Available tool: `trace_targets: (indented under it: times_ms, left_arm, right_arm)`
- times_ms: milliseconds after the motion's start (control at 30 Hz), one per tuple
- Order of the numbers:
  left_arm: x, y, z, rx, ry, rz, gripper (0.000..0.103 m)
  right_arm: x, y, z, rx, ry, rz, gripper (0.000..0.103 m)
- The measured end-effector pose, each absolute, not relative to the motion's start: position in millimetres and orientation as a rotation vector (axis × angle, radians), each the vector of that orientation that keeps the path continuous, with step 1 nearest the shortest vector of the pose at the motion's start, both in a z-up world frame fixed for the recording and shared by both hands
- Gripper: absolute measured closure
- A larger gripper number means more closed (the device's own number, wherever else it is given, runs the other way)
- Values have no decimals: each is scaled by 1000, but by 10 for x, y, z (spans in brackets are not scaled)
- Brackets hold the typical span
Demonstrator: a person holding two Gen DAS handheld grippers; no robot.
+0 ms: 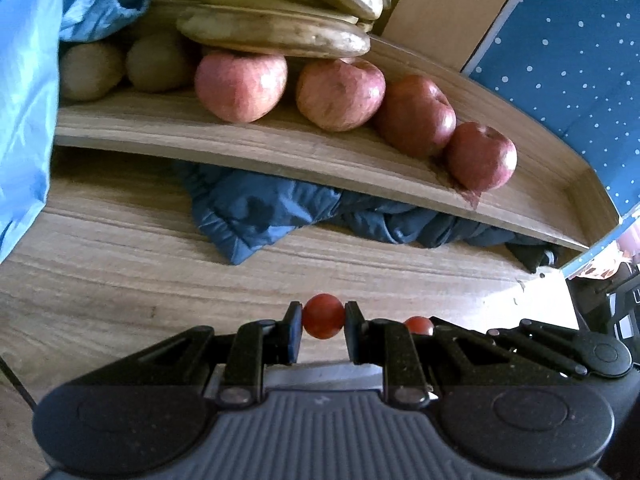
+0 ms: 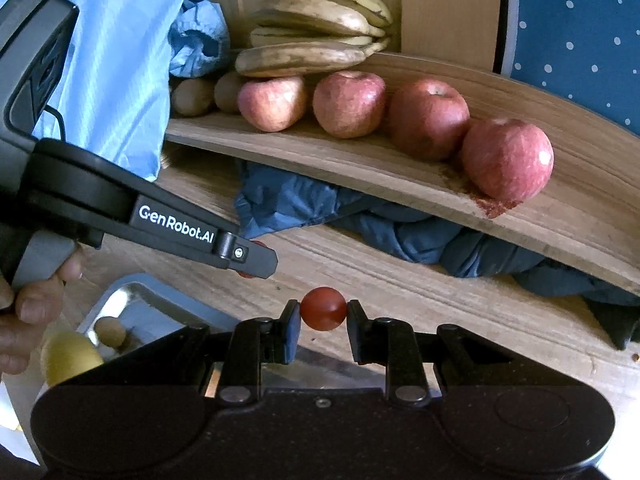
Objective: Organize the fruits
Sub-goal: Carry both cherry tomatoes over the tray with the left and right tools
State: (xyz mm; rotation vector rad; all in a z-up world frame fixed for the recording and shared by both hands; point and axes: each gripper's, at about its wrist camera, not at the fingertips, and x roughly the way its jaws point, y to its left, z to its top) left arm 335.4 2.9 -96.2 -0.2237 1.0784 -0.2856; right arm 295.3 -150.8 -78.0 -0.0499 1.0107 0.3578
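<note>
Tomatoes [image 1: 323, 316] [image 2: 323, 308] are pinched in both grippers [image 1: 323, 330] [image 2: 323, 326] and, probably bound for the shelf [image 2: 400, 184] at upper right, should be squeezed softly.

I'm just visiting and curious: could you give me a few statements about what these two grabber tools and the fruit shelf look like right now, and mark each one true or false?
1. Each gripper is pinching a small red tomato. True: the left gripper holds a cherry tomato, and the right gripper holds another tomato.
2. Four red apples sit in a row on the wooden shelf. True.
3. The bananas lie on the desk below the shelf. False: they rest on the shelf, on top of the fruit there.
4. The space under the shelf is bare. False: dark blue cloth is bunched there.
5. The metal tray holds the apples. False: it holds a small brown fruit.
</note>
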Motion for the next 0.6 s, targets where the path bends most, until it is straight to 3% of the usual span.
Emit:
trace_targets:
  times_ms: [600]
  left_arm:
    - [3011,396,-982,-218,1104,-279,79]
  right_arm:
    - [2636,-1261,-668,-34,1008,345,77]
